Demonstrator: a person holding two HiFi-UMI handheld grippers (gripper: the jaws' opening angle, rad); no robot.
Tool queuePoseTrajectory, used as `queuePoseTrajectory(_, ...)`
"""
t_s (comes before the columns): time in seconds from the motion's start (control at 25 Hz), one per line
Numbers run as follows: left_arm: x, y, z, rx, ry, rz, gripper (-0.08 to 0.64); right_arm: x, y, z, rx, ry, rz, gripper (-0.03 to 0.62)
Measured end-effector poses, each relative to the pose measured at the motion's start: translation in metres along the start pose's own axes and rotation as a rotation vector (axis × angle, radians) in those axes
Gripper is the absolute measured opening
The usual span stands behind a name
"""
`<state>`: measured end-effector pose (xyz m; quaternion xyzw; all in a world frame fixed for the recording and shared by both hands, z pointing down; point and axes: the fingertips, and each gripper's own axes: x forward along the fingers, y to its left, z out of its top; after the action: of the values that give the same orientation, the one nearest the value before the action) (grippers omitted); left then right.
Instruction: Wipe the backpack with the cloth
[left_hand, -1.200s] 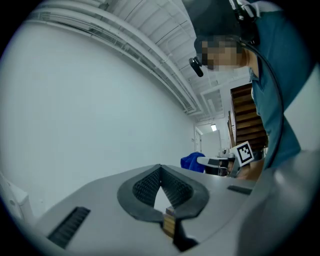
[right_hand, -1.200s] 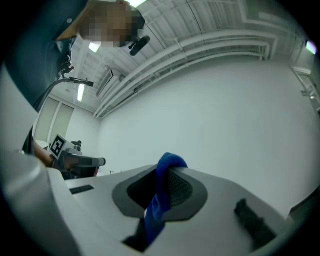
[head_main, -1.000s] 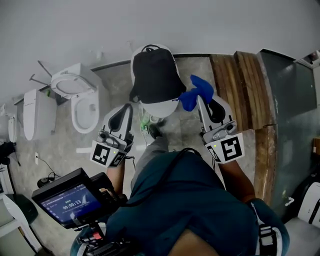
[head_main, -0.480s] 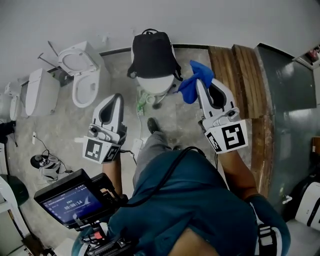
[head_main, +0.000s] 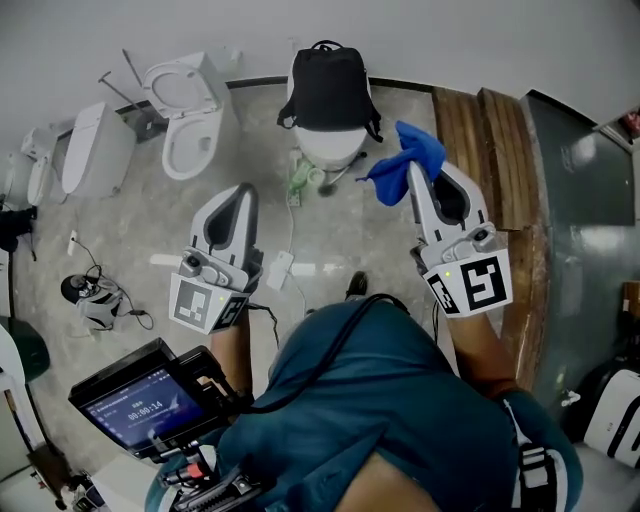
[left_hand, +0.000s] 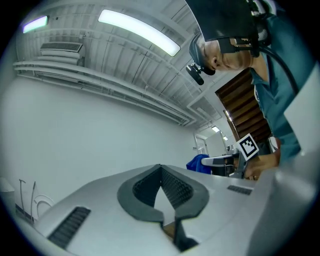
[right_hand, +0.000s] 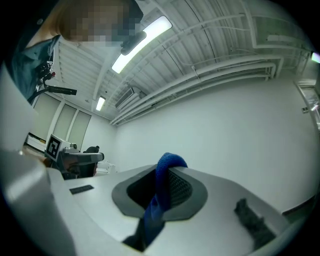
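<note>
A black backpack stands upright on a white toilet against the far wall. My right gripper is shut on a blue cloth, which bunches out past its tip, to the right of the backpack and apart from it. In the right gripper view the cloth hangs between the shut jaws of the right gripper. My left gripper is below and left of the backpack, well short of it. In the left gripper view the left gripper is shut on nothing, and the cloth shows at the right.
Two more white toilets stand at the left by the wall. A green bottle lies on the floor at the backpack's toilet. Wooden planks and a grey panel are at the right. A screen device hangs at lower left.
The view has drawn back from the backpack, which now looks smaller and farther. Both grippers are farther from it. The cloth stays in the right gripper.
</note>
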<state>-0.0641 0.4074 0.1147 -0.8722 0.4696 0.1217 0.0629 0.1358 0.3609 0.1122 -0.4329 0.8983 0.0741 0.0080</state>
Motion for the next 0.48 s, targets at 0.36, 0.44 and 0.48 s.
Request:
queuePoseTrajectory(0.36,-0.098,-0.019,0.01,-0.03,0.019,-0.061,0.003,-0.046,0.088,0.003,-0.002,0.008,-0.07,0.029)
queuePoseTrajectory(0.44,-0.105,-0.02,0.006,-0.023,0.042,-0.073,0.003,-0.051,0.091,0.0,0.0,0.011,-0.087,0.029)
queuePoseTrajectory(0.48,-0.106,-0.021,0.007,-0.032,0.039,-0.084,0.003,-0.054,0.092,0.0,0.0,0.012,-0.093,0.029)
